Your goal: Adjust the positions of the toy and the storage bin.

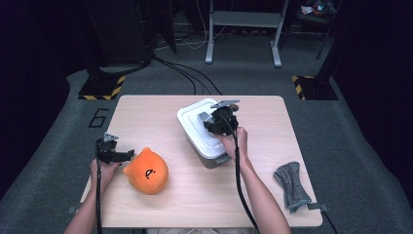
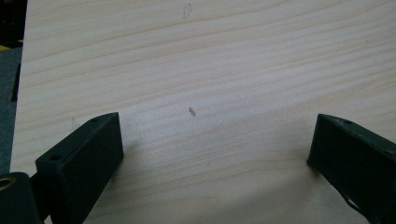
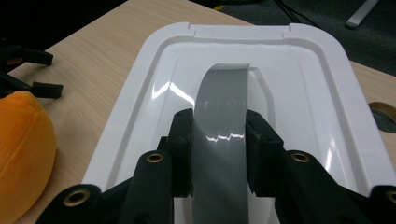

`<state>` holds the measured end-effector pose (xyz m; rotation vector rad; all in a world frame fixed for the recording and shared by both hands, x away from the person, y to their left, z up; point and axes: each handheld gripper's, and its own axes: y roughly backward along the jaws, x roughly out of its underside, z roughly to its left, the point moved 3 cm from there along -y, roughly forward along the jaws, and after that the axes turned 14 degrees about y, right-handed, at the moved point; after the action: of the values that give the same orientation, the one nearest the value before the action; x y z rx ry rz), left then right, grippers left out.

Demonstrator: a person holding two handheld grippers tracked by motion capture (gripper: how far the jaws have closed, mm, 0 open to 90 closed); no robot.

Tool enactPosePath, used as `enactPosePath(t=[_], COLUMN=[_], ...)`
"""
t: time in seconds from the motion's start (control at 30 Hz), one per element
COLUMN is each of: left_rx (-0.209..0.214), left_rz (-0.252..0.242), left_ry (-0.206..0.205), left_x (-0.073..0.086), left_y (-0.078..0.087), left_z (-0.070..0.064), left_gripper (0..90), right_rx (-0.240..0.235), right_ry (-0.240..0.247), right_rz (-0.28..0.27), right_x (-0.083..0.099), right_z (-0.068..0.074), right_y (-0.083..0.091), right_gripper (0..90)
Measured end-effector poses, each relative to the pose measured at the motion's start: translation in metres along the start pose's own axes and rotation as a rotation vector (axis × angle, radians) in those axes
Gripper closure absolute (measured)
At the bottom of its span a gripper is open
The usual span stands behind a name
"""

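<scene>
A grey box with a white lid point(image 1: 197, 125) stands at the middle of the wooden table point(image 1: 146, 107). My right gripper point(image 1: 217, 123) is over the lid, shut on its grey handle point(image 3: 219, 140); the white lid point(image 3: 299, 98) spreads around the jaws in the right gripper view. An orange plush toy point(image 1: 147, 170) lies at the front left, and its side point(image 3: 21, 149) shows at the left of the right gripper view. My left gripper point(image 1: 127, 154) rests on the table just left of the toy, open, with bare wood point(image 2: 210, 93) between its jaws.
A folded grey cloth point(image 1: 291, 185) lies near the table's front right corner. A round cable hole point(image 3: 385, 114) sits in the tabletop beside the lid. Beyond the table are grey carpet, floor cables and a white stand's legs point(image 1: 243, 29).
</scene>
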<state>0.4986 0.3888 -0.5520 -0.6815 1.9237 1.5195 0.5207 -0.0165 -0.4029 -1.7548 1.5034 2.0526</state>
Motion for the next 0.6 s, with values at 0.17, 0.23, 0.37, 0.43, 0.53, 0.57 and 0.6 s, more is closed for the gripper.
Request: enactPosePath(t=[0.17, 0.23, 0.37, 0.43, 0.53, 0.57, 0.6], left_rx=[0.000, 0.000, 0.000, 0.000, 0.000, 0.000, 0.000], left_rz=[0.000, 0.000, 0.001, 0.001, 0.000, 0.000, 0.001], left_ry=[0.000, -0.001, -0.001, -0.002, -0.001, 0.000, -0.001], left_x=[0.0000, 0.0000, 0.0000, 0.0000, 0.0000, 0.0000, 0.0000], left_y=[0.0000, 0.0000, 0.0001, 0.0001, 0.0000, 0.0000, 0.0001], left_z=[0.0000, 0.0001, 0.0001, 0.0001, 0.0000, 0.0000, 0.0001], left_gripper=[2.6, 2.6, 2.6, 2.6, 2.6, 2.6, 2.6], right_rx=[-0.009, -0.019, -0.030, -0.030, -0.027, -0.022, -0.020], right_ry=[-0.016, -0.014, -0.026, -0.025, -0.023, -0.016, -0.013], right_rz=[-0.003, -0.005, -0.011, -0.012, -0.012, -0.009, -0.008], right_x=[0.0009, 0.0016, 0.0027, 0.0028, 0.0029, 0.0030, 0.0030], right_z=[0.0006, 0.0003, 0.0028, 0.0030, 0.0027, 0.0029, 0.0031], right_y=[0.0006, 0.0015, 0.0027, 0.0028, 0.0028, 0.0027, 0.0028], right_gripper=[67.2, 67.2, 67.3, 67.3, 67.2, 67.1, 67.1])
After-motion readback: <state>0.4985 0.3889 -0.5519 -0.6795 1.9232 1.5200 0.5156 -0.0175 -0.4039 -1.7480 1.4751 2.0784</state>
